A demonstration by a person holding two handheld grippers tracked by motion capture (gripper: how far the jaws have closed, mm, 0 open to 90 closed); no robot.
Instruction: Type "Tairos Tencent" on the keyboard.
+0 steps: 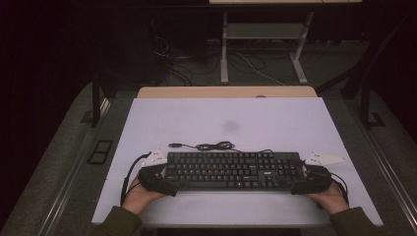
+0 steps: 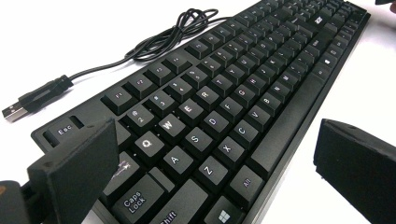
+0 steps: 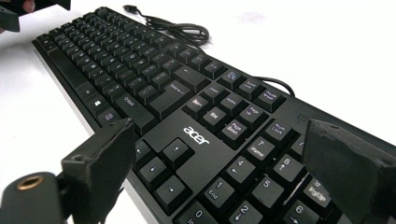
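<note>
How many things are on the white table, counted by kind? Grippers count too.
Keyboard with its attached cable: 1
Grippers: 2, the left gripper and the right gripper, one at each end of the keyboard
Total: 3

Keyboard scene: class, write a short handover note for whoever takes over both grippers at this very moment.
Left gripper: jaws open, straddling the left end of the black keyboard, over the Caps Lock corner; no grip visible.
Right gripper: jaws open, straddling the right end, over the arrow keys and number pad.
The keyboard lies flat on the white table, near the person's edge. Its cable lies loosely coiled behind it, with the USB plug free on the table.
Done: both grippers placed at the ends.
Left: probably close both on the keyboard and lift it evenly; watch the trailing cable.
</note>
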